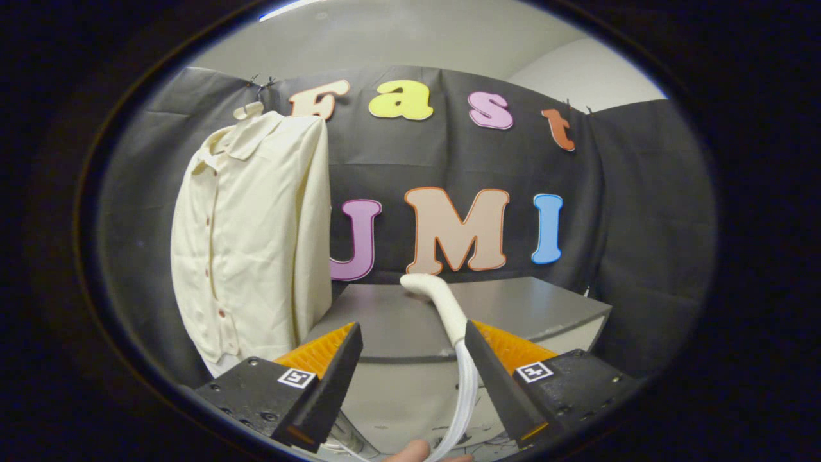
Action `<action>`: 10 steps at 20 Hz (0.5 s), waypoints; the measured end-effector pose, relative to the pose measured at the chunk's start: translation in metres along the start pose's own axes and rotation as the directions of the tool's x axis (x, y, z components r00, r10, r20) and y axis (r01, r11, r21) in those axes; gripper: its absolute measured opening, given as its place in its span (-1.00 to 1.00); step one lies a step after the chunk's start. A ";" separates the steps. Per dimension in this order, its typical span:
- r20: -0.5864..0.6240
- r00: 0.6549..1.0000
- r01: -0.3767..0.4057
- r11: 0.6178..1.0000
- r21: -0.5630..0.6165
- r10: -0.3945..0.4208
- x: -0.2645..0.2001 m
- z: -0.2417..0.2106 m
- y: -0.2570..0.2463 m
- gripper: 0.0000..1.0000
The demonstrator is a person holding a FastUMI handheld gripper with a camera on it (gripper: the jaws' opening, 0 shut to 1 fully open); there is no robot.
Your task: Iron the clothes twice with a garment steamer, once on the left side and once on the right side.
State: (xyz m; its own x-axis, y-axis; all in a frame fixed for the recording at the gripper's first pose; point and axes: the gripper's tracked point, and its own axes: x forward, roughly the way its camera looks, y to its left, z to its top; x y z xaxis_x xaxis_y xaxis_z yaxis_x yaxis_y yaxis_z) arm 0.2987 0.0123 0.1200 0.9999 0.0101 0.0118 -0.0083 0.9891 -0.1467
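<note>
— Fingers first: how do they stand?
— Spread wide apart at the bottom centre of the frame, the gripper (414,343) clamped on nothing. A white ribbed hose (467,391) runs up through the gap, close against the right finger.
— And at the left of the frame?
— A cream button-front shirt (253,237) hangs from a hanger (247,110) clipped to the top of the black cloth wall (641,212), at upper left. It hangs well beyond the left finger, its hem dropping below the edge of the tabletop.
— Where is the steamer?
— The hose ends in a white curved steamer head (435,292), at centre frame, just ahead of the fingers, above the grey tabletop (545,308). Whether it touches the tabletop I cannot tell.
— Anything lower down?
— A fingertip of a person's hand (410,452) at bottom centre, beside the hose.
</note>
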 end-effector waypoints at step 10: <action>-0.248 0.967 0.053 0.998 -0.024 -0.058 0.149 -0.006 -0.037 0.93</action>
State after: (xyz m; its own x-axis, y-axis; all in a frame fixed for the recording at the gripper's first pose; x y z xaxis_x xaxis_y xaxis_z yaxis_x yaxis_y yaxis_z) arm 0.4482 -0.0241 0.1210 0.9706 -0.0837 -0.2256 0.0454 0.9844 -0.1699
